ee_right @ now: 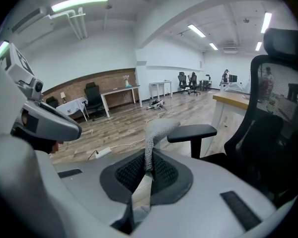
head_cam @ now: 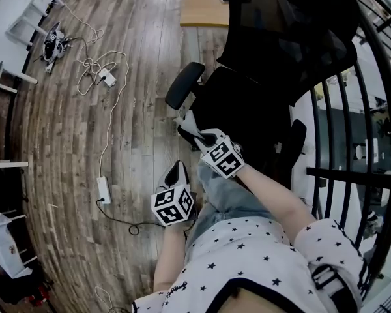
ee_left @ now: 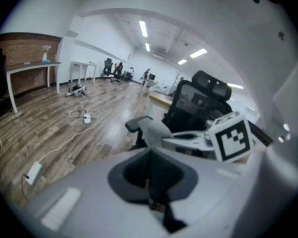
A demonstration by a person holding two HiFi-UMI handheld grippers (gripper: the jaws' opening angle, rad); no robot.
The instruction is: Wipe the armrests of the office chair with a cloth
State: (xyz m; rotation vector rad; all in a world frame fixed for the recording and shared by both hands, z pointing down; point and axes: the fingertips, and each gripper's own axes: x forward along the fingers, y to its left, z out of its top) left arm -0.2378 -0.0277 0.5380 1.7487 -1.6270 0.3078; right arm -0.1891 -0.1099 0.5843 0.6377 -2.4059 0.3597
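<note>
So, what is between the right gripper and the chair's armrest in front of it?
Only the grey cloth: the right gripper clamps its lower end, and it rises toward the near end of the armrest. The right gripper view shows this.

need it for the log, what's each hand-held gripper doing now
Left hand-held gripper: closed, empty.
Right hand-held gripper: closed on the grey knitted cloth.

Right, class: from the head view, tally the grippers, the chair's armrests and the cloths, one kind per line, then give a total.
grippers: 2
armrests: 2
cloth: 1
total: 5
</note>
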